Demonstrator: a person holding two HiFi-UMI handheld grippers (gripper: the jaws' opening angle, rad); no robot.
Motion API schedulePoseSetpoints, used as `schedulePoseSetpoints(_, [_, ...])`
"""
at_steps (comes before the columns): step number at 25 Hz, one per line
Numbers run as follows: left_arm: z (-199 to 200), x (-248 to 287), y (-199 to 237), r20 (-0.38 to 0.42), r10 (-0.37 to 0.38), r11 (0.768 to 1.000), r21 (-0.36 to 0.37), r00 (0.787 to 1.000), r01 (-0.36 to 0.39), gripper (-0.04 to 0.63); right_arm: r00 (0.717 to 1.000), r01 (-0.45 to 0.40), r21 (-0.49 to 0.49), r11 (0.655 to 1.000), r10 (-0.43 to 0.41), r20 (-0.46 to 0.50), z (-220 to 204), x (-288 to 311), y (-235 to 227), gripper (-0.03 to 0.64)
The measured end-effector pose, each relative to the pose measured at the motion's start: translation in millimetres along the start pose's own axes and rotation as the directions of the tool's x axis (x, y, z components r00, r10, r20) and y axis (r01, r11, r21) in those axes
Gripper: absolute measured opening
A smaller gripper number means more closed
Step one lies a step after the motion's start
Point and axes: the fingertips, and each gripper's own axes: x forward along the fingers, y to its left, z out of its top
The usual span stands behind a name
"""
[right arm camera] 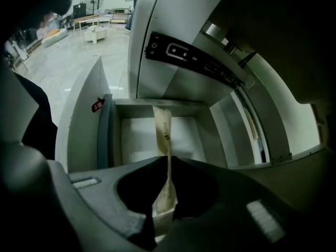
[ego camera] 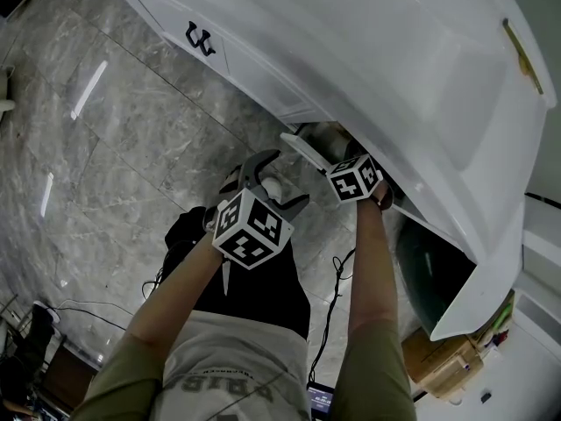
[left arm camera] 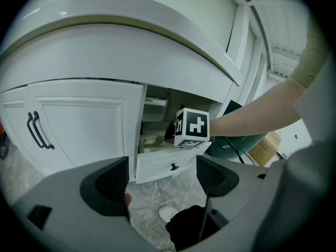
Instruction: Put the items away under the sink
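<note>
Right gripper view is showing a tan paper sleeve pinched edge-on in the clenched right gripper, its far end reaching over the open drawer beneath the sink, probably lining up for a drop. Left gripper is hanging back, jaws spread and empty, apparently keeping clear.

The glossy white vanity counter hides the jaws of the right gripper from the head view; print on its slim beige paper packet is unreadable.
</note>
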Motion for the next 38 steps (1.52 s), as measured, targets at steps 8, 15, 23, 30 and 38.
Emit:
schedulePoseSetpoints(8, [-5.4, -1.8, 5.8, -0.004, 0.009, 1.0, -0.012, 1.0, -0.009, 0.385, 1.0, 0.006, 0.005, 1.0, -0.006, -0.005, -0.1, -0.1, -1.5, 0.023])
schedulePoseSetpoints(15, [-2.8, -9.7, -1.2, -0.002, -0.004, 1.0, -0.029, 1.0, 0.004, 0.385, 1.0, 0.015, 0.018, 1.0, -0.015, 0.015, 2.1, -13.0, -0.1, 0.025])
schedulePoseSetpoints(23, [6.0, -26.9, -13.4, 0.007, -0.018, 0.999, -0.042, 1.0, 0.018, 0.385, 0.998, 0.038, 0.049, 0.998, -0.041, 0.053, 10.0, -42.7, 0.0, 0.025])
schedulePoseSetpoints(30, [15.1, -57.3, -22.9, 0.002, -0.026, 0.999, -0.045, 1.0, 0.026, 0.385, 0.993, 0.072, 0.115, 0.991, -0.082, 0.087, 14.9, -86.8, 4.2, 0.025])
schedulePoseSetpoints(38, [42.5, -98.1, -32.2, 0.013, -0.036, 0.999, -0.027, 0.999, 0.036, 0.385, 0.986, 0.1, 0.201, 0.974, -0.123, 0.11, 17.4, -149.5, 12.4, 0.023])
